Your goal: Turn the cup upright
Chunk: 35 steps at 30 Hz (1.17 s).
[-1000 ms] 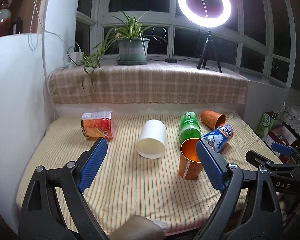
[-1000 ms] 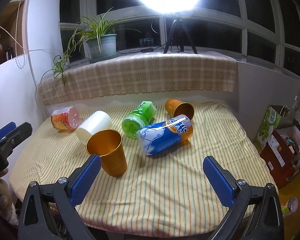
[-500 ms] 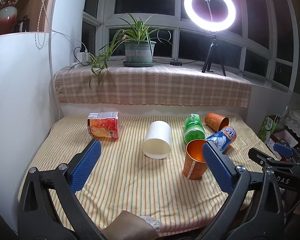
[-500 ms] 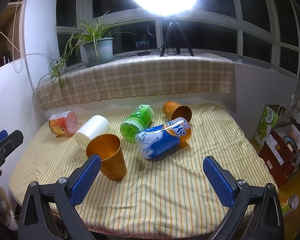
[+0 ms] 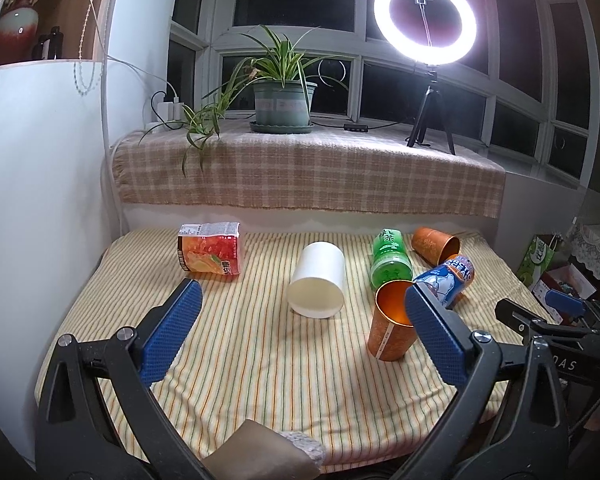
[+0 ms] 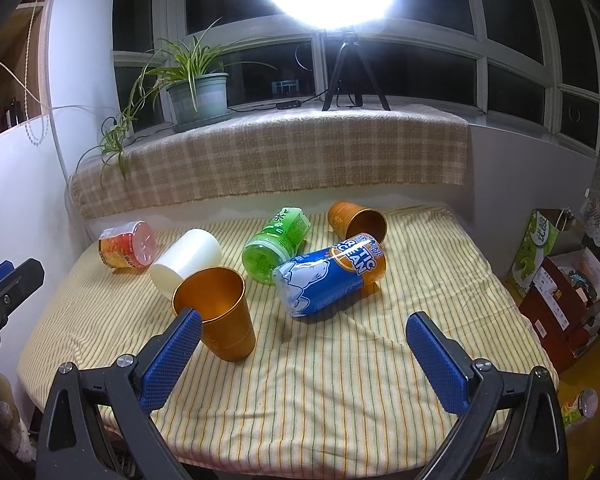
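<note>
Both claws hang wide apart over the near edge of the tabletop [image 5: 260,380], which is covered with a yellow striped cloth, and neither has hold of anything. The left claw [image 5: 300,336] shows its blue ribbed pads [image 5: 172,332] spread to either side of the view, nothing between them but cloth. The right claw [image 6: 304,356] stands equally spread and bare, and its tip also appears at the right edge of the left view.

An orange metallic cup [image 6: 220,312] stands upright on the cloth, mouth up, leaning slightly; in the right view it sits just behind the left pad of the right claw, and in the left view it is partly hidden by the left claw's right pad. A second orange cup [image 6: 356,222] lies on its side toward the back right, its mouth facing forward. A white cup [image 5: 318,280] lies on its side near the middle, mouth toward the left camera, just beside the upright cup in the right view.

A green tea cup [image 6: 276,244] lies on its side between the white cup and the fallen orange one. A blue Arctic Ocean cup [image 6: 328,280] lies on its side in front of the fallen orange cup, touching or nearly touching the green one. A red and orange printed cup [image 5: 210,252] lies on its side at the back left, well apart from the rest.

Behind the tabletop, a checked cloth covers the windowsill, where a potted spider plant [image 5: 284,96] and a lit ring light [image 5: 424,20] on a tripod stand.
</note>
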Tool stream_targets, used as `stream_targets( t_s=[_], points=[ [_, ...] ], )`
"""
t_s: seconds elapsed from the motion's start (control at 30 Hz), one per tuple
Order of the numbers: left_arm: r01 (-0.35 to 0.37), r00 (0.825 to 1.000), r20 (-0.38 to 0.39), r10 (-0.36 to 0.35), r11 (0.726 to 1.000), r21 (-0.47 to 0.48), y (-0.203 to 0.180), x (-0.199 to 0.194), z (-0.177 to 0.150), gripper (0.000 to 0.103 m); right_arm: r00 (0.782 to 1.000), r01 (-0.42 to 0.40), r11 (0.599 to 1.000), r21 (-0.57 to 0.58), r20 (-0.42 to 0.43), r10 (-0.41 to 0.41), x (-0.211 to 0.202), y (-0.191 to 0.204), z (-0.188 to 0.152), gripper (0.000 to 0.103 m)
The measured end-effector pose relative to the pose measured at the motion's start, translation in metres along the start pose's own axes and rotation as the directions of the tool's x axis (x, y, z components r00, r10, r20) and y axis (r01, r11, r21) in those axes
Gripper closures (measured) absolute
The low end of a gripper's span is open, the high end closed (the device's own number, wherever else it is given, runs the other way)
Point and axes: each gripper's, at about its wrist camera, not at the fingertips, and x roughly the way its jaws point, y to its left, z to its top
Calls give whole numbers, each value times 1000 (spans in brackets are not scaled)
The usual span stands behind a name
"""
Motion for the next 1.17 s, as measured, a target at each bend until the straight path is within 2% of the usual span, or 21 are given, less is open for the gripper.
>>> stream_targets(
  t_s=[1.17],
  points=[
    [-20, 1000, 8, 20, 1000, -11, 6, 5, 4, 0, 999, -10, 1000, -11, -44, 10, 13, 5, -3, 0]
  ],
)
